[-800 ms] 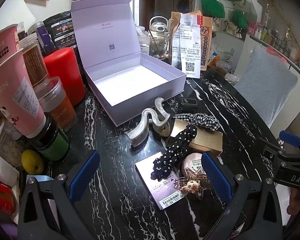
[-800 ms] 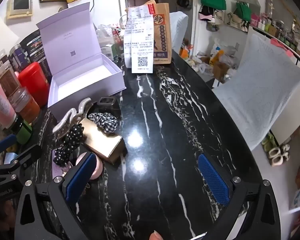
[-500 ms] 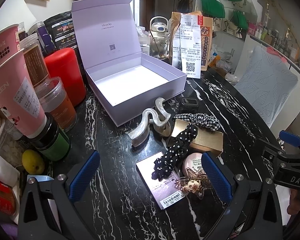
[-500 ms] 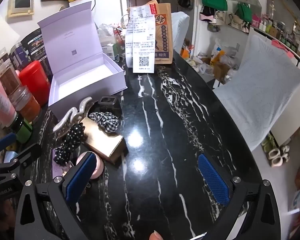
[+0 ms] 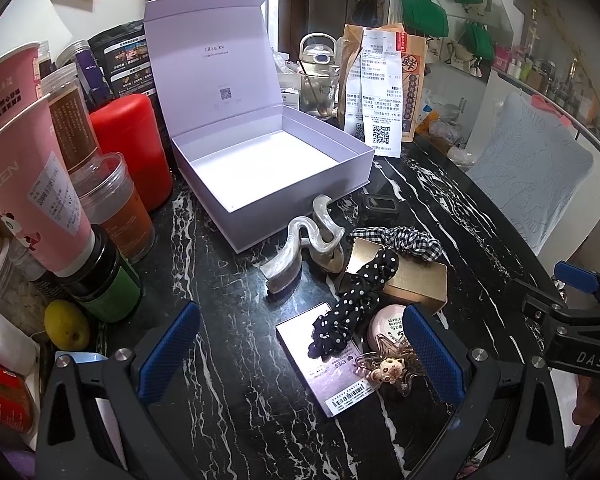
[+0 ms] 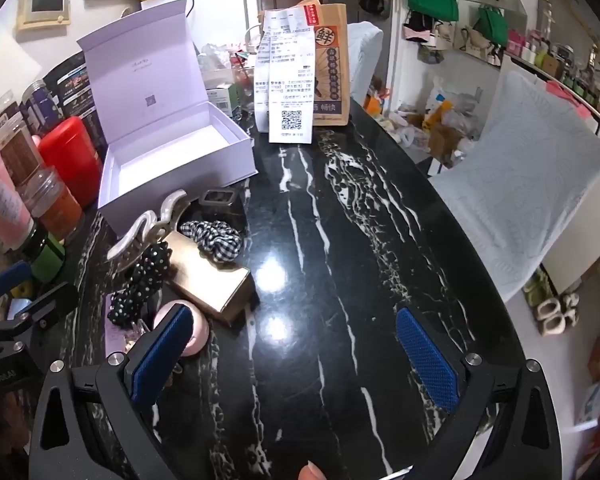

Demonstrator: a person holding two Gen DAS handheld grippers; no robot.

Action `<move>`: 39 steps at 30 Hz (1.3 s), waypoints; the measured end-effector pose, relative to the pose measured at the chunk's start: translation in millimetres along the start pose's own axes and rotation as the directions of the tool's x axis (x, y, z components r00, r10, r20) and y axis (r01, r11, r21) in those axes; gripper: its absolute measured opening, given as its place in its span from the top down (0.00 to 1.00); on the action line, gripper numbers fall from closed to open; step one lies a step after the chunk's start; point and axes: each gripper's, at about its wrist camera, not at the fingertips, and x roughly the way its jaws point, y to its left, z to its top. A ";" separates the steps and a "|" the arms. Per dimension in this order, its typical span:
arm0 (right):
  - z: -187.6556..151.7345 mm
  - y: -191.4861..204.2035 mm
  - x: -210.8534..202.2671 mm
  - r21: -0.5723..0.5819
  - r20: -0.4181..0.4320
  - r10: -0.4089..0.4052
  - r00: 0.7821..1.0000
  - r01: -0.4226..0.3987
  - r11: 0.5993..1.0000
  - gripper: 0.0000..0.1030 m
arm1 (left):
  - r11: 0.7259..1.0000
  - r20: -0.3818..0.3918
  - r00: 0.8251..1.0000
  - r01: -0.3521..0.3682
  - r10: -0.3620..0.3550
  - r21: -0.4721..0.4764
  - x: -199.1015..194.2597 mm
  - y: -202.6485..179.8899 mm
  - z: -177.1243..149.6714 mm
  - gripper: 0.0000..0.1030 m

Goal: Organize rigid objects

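Left wrist view: the left gripper (image 5: 300,350) hangs wide open, jaws empty, above a flat card (image 5: 326,364) and polka-dot scrunchie (image 5: 354,300) — the open lavender box (image 5: 268,168) sits beyond on the worktop (image 5: 228,400). Right wrist view: the right gripper (image 6: 296,358) is spread wide too, holding nothing — the gold box (image 6: 208,276) lies off its left finger.

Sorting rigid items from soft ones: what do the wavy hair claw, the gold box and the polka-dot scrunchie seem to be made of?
Wavy hair claw: likely hard plastic or acetate, pearly and glossy with highlights. Gold box: seemingly card with a metallic satin finish and crisp edges. Polka-dot scrunchie: fabric, matte, gathered and limp, draped over the box.
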 end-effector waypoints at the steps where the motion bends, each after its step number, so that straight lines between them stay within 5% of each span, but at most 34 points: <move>1: 0.3 0.4 0.1 0.000 -0.001 0.000 1.000 0.000 1.000 0.00 | 1.000 0.000 1.000 0.001 -0.001 0.000 0.0 0.6 0.0 0.00; 25: -17.0 9.1 25.2 -0.017 -0.064 0.125 0.990 -0.127 0.992 0.00 | 0.992 -0.061 0.991 0.124 -0.122 0.031 22.5 12.7 -24.0 0.00; 32: -21.3 9.5 38.0 -0.033 -0.069 0.148 0.987 -0.151 0.988 0.00 | 0.996 -0.082 0.994 0.070 -0.066 0.047 37.9 8.7 -29.9 0.00; 39: -27.0 20.3 46.0 -0.081 -0.085 0.262 0.961 -0.269 0.960 0.00 | 0.999 -0.129 0.991 0.050 -0.049 0.005 51.0 17.7 -37.3 0.00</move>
